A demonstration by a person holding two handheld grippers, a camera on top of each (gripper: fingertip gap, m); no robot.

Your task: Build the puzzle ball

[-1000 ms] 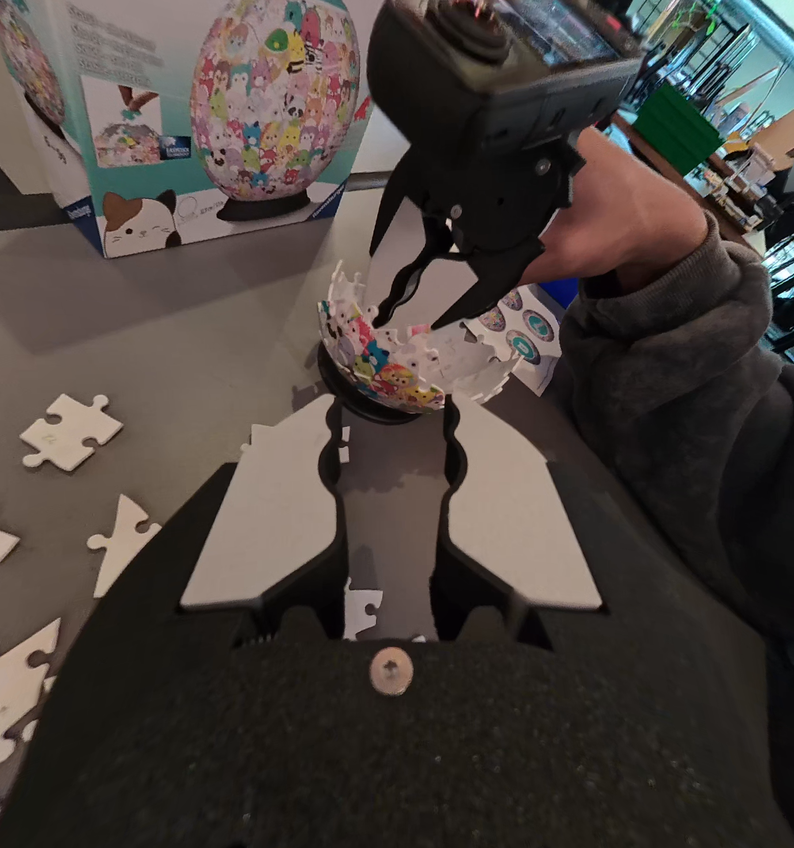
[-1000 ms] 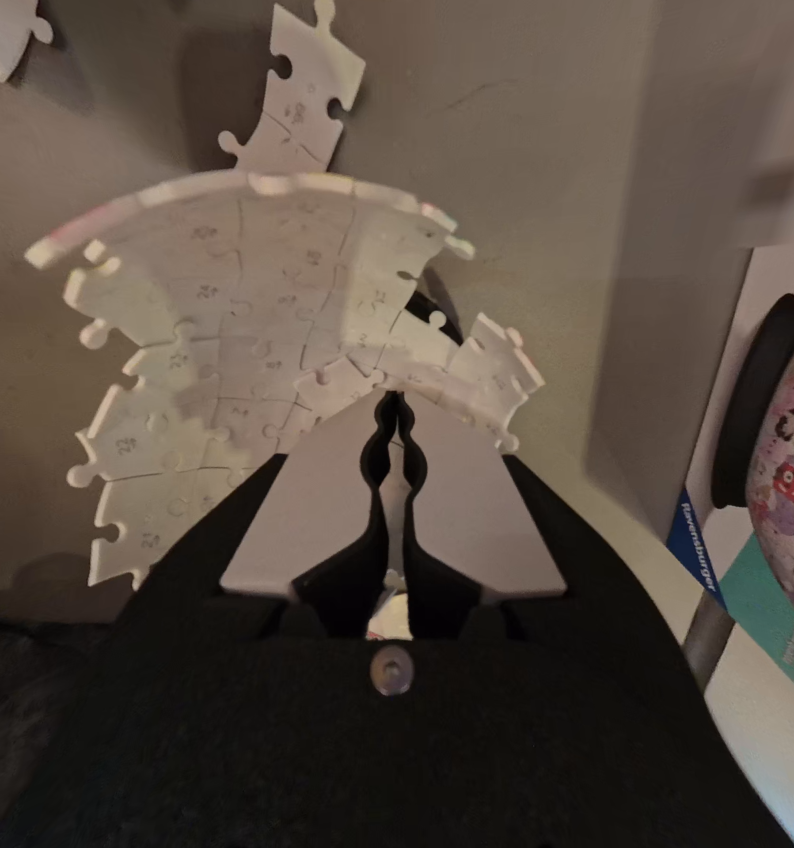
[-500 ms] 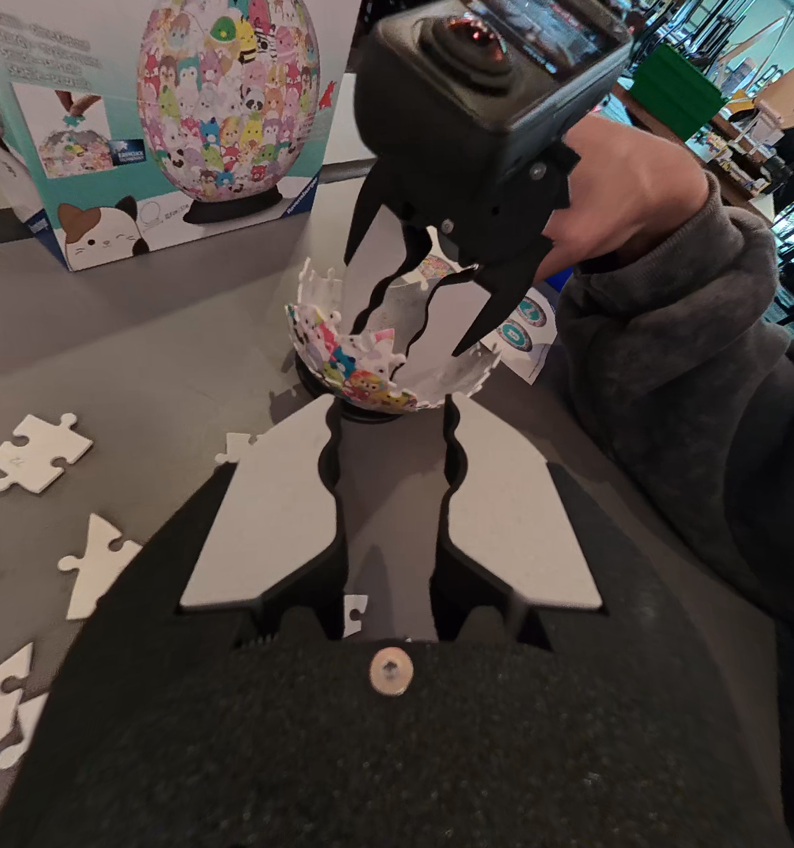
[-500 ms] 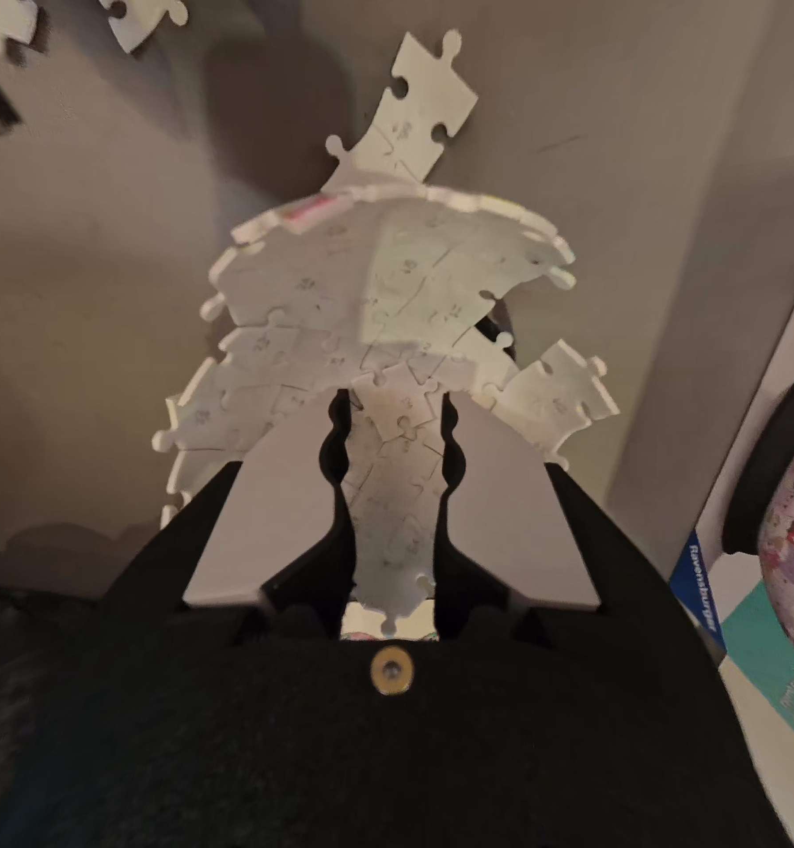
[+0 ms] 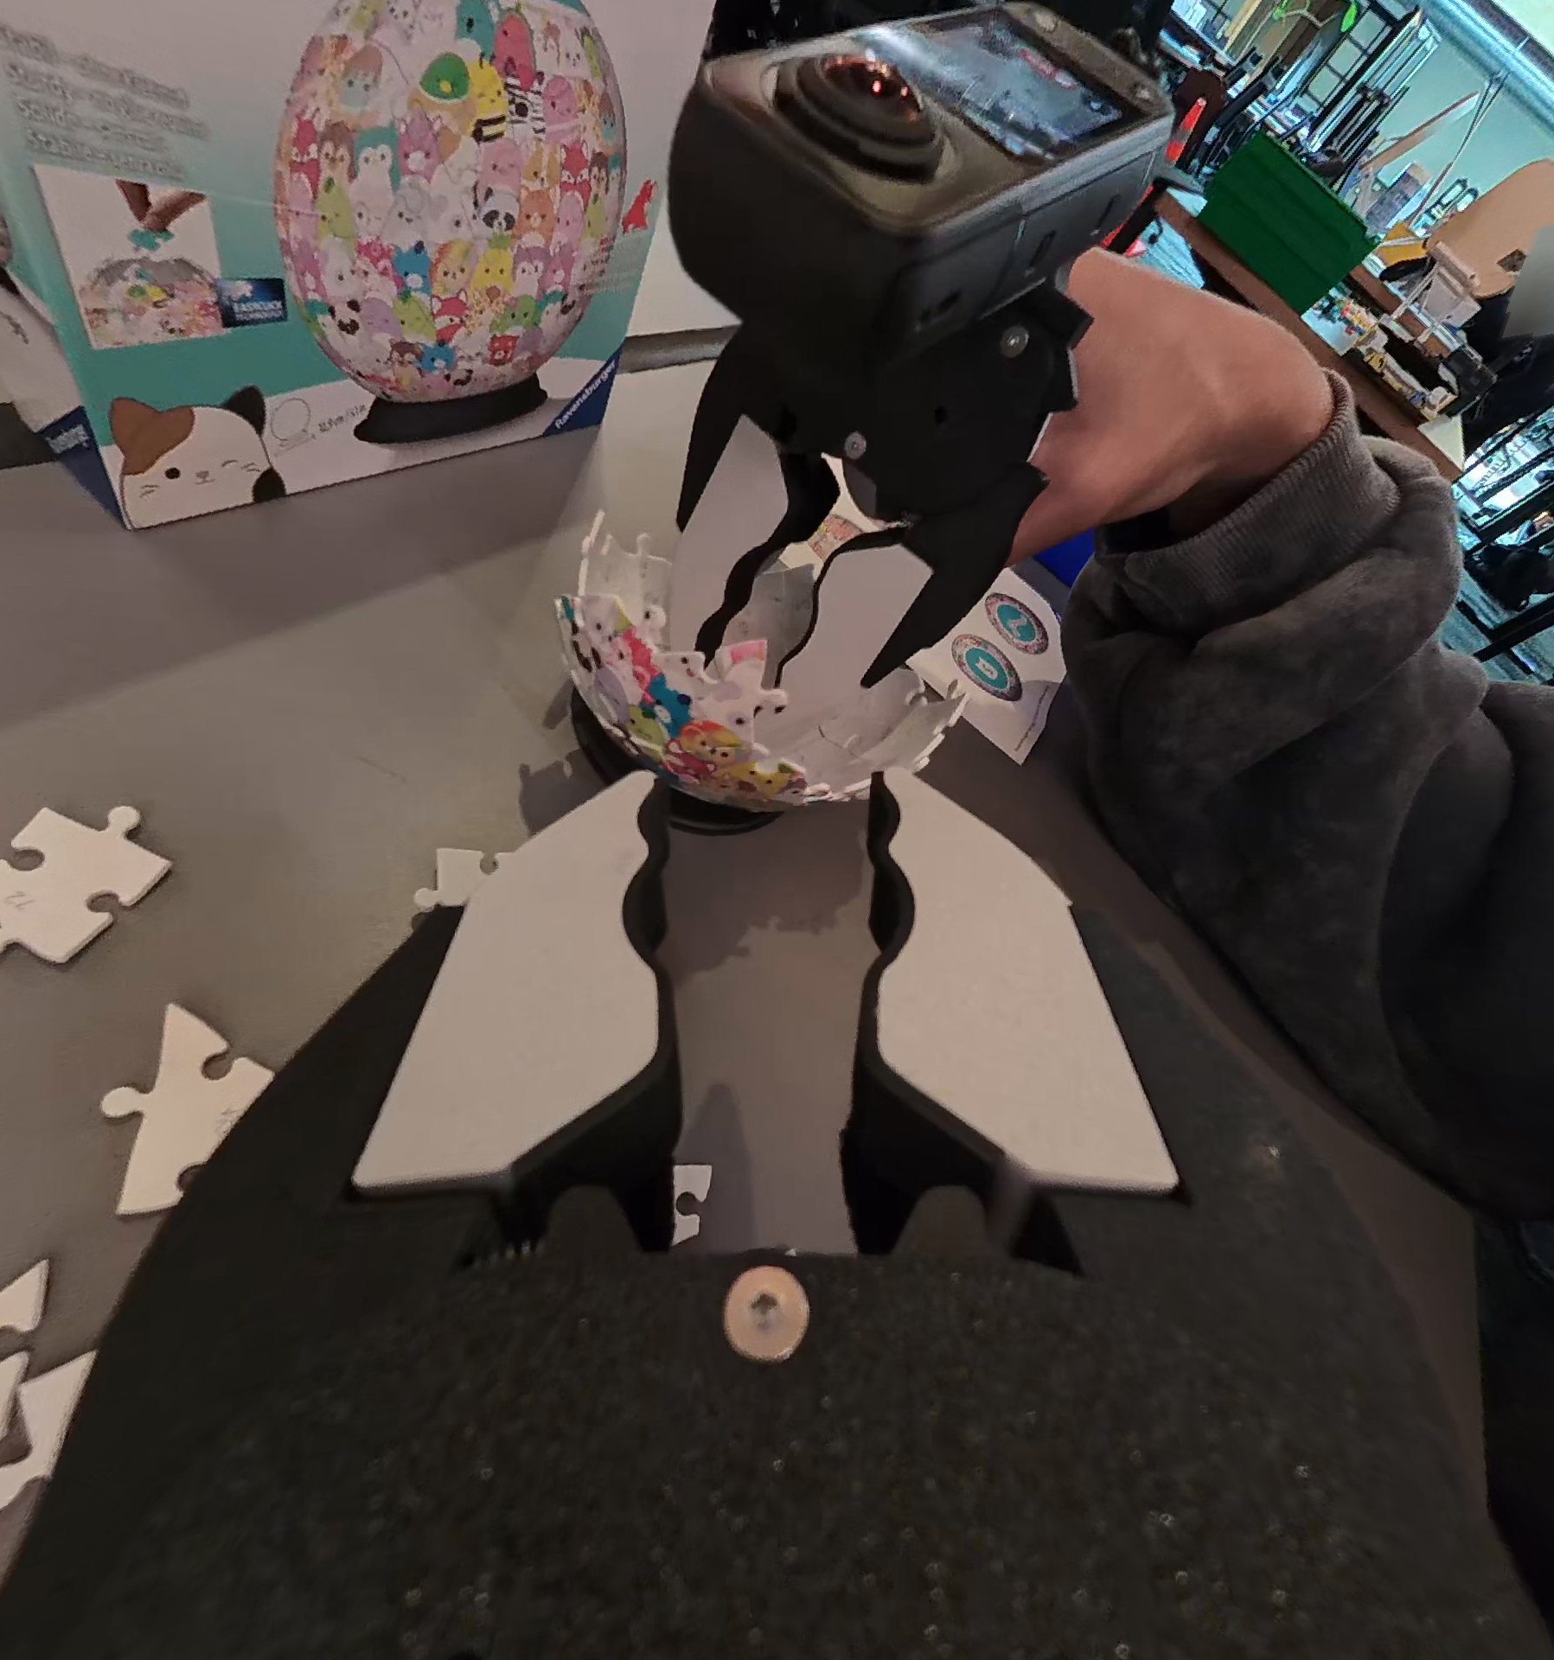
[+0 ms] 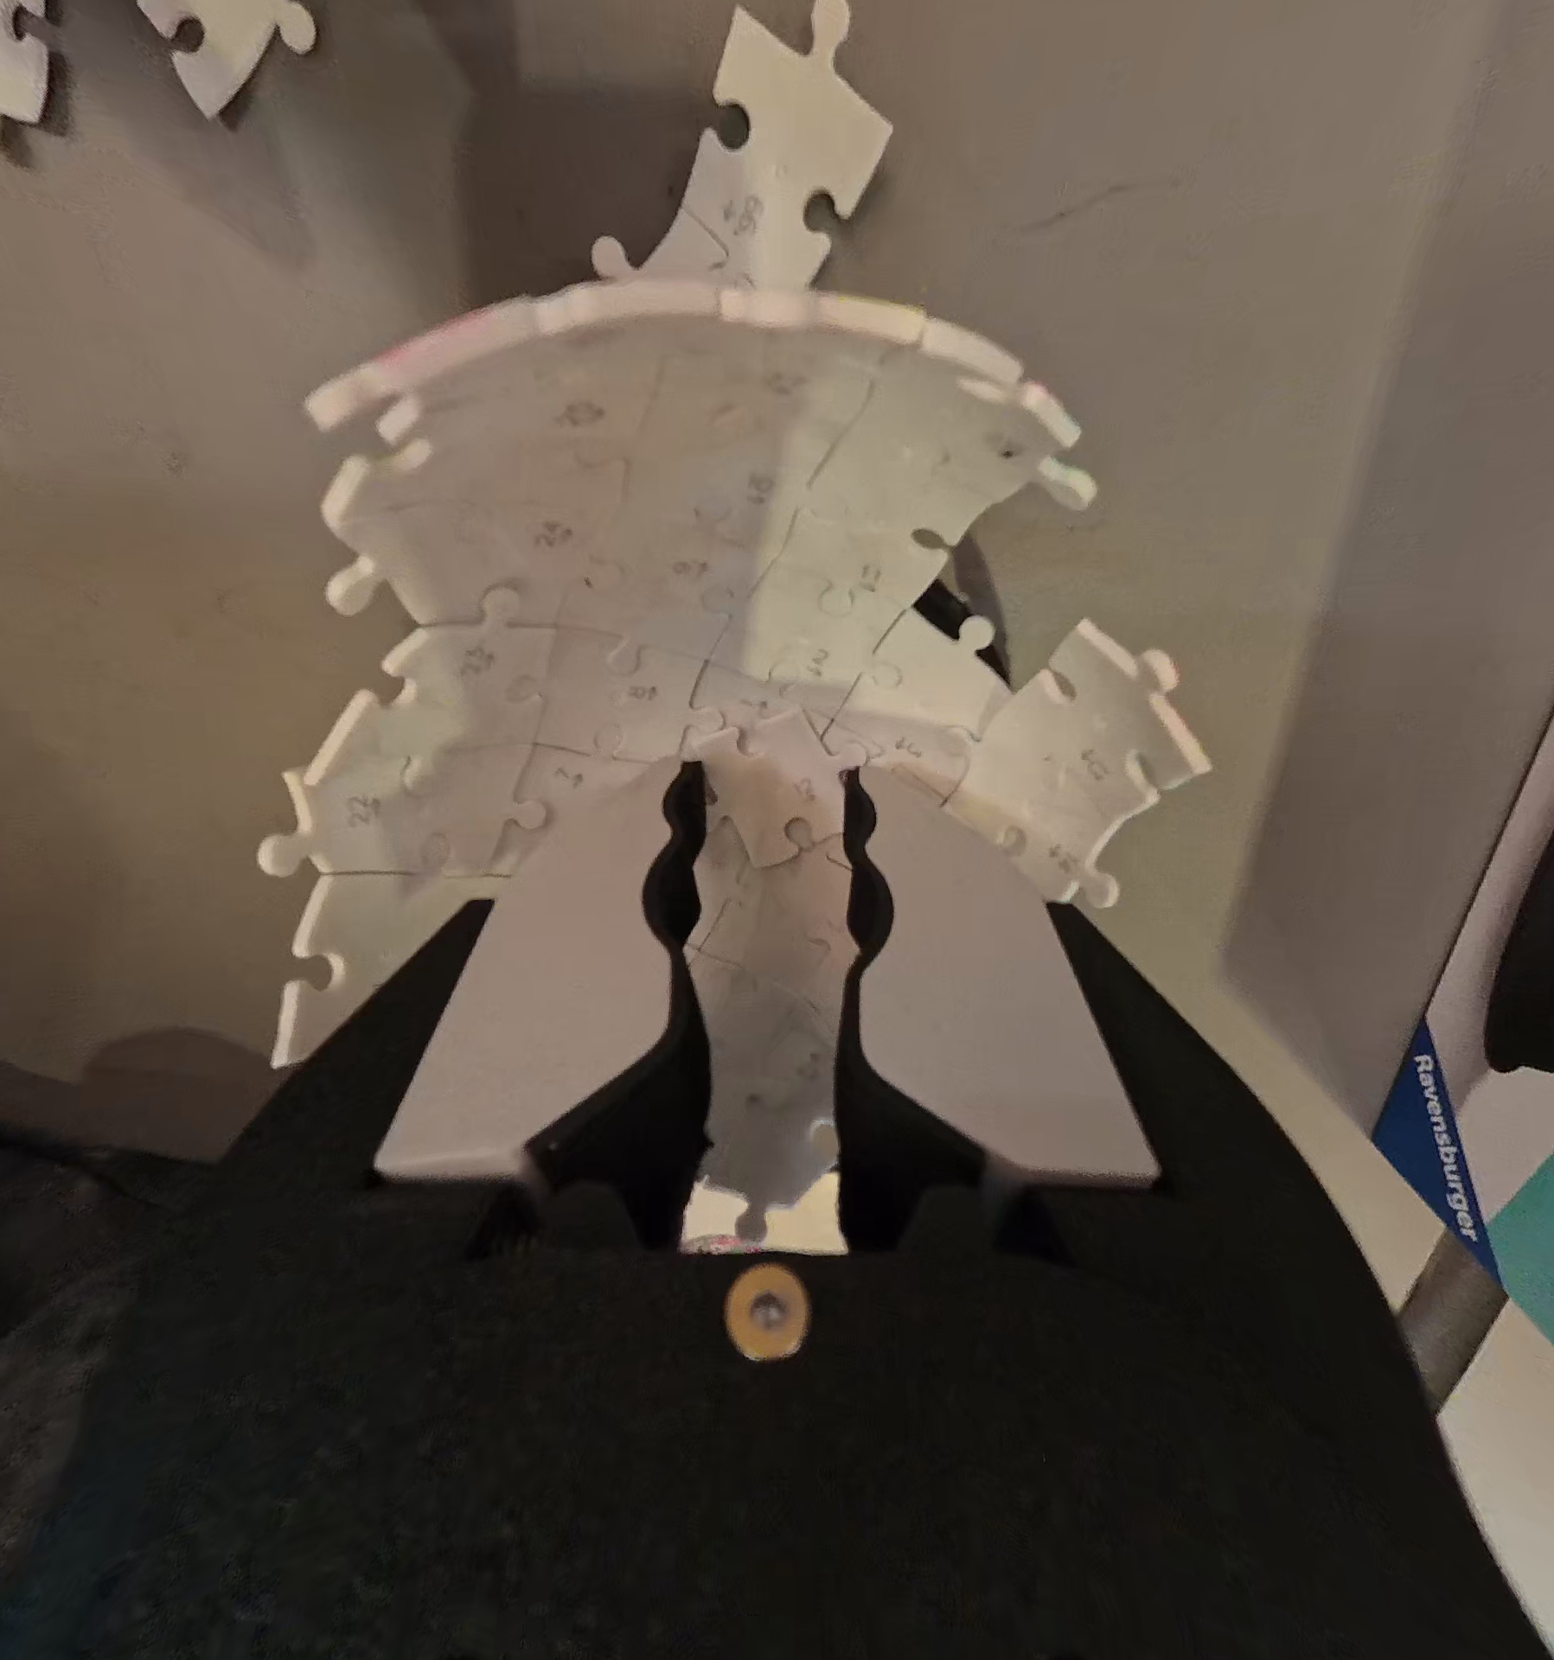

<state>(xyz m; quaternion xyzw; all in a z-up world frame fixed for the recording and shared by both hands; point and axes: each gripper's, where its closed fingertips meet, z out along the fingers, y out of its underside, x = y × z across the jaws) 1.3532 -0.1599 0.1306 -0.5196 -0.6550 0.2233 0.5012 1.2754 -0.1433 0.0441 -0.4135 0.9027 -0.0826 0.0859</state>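
On the grey table [image 5: 216, 683], near its far edge, we see the half-built puzzle ball [image 5: 737, 728] sitting like a bowl on a black stand [image 5: 611, 763]. Its outside is full of bright animals and its inside is white. Our right gripper [image 5: 746, 647] points down into the bowl with its two claws spread apart, and we hold nothing in it. A hand [image 5: 1177, 422] in a grey sleeve [image 5: 1294, 719] holds it. Our left gripper [image 5: 764, 844] waits just in front of the ball, claws wide apart and holding nothing. Loose white pieces [image 5: 63, 885] lie toward the table's left edge. The puzzle box [image 5: 306, 251] stands at the far left corner.
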